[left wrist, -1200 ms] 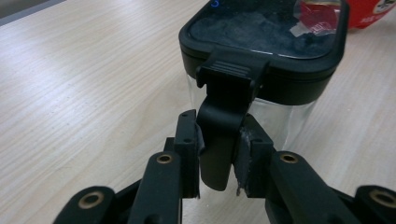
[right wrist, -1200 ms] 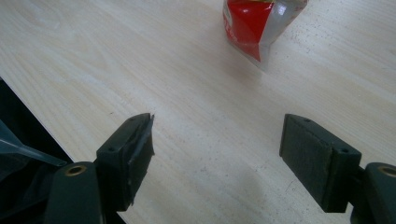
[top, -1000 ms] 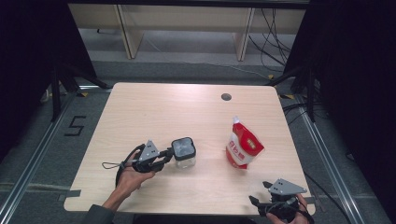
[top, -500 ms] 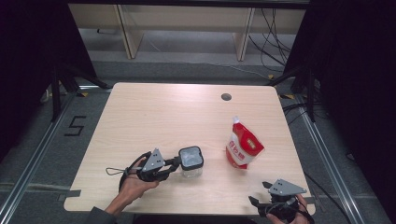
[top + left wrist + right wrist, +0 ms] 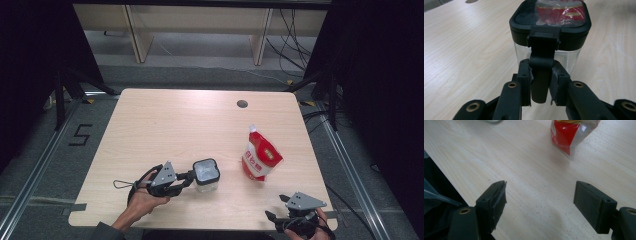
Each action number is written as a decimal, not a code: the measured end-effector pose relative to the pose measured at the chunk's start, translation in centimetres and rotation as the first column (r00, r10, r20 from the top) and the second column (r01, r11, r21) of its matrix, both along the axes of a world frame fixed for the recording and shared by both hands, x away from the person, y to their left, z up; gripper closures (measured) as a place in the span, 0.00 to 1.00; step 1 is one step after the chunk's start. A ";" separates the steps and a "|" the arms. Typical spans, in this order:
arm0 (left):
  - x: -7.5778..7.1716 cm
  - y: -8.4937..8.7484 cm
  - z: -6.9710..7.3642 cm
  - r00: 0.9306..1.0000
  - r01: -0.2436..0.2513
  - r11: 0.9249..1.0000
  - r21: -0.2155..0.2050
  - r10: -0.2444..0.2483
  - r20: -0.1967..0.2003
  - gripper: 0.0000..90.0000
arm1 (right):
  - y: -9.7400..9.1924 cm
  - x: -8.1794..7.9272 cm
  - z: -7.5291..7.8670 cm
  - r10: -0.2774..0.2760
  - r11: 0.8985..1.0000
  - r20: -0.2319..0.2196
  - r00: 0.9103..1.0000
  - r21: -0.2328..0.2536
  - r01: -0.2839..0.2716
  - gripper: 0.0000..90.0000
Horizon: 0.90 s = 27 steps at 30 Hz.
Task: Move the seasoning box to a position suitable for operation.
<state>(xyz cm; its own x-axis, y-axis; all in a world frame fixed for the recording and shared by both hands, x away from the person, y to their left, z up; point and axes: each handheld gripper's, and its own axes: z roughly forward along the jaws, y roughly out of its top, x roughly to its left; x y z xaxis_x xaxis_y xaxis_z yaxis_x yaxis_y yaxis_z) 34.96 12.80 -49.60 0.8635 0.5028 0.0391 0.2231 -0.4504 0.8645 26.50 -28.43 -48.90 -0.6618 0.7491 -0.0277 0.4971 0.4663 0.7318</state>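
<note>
A clear square container [image 5: 206,176] with a black lid [image 5: 550,18] stands on the wooden table [image 5: 190,125] near its front edge, left of centre. My left gripper [image 5: 187,178] is shut on the container's black handle [image 5: 540,75], which hangs from the lid's latch. A red and white pouch [image 5: 260,158] stands upright to the right of the container, apart from it; its lower part [image 5: 569,135] shows in the right gripper view. My right gripper [image 5: 276,216] hovers at the table's front right edge, open, nothing between its pads [image 5: 496,197].
A round cable hole [image 5: 242,104] sits in the tabletop near the far edge. Shelving legs and cables lie on the floor beyond the table. Black frame posts stand at both sides.
My left gripper has slid the container to the right and slightly toward the front edge, closer to the pouch. The right gripper has stayed put.
</note>
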 end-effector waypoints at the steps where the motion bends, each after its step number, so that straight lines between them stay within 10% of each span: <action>1: 0.0 -0.1 0.0 1.000 0.014 1.000 0.014 -0.014 0.008 0.80 | -0.1 0.1 0.0 0.009 1.000 0.009 1.000 -0.006 -0.009 0.30; 12: -0.8 -0.9 -0.3 0.992 0.124 0.992 -0.007 -0.124 0.010 0.80 | 0.1 0.0 0.0 0.013 1.000 0.000 1.000 0.000 -0.013 0.30; 27: -0.6 -1.0 -0.3 0.991 0.131 0.991 -0.015 -0.131 -0.012 0.77 | -0.3 0.3 -0.2 0.032 0.999 0.013 0.999 -0.004 -0.032 0.30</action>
<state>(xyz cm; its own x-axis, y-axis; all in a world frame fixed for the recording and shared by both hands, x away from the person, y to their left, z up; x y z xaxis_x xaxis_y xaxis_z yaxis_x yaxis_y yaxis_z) 34.33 11.77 -49.86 0.9222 0.3861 0.0210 0.1744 -0.4639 0.8686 26.83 -28.74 -49.08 -0.6852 0.7272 -0.0400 0.4718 0.4850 0.7363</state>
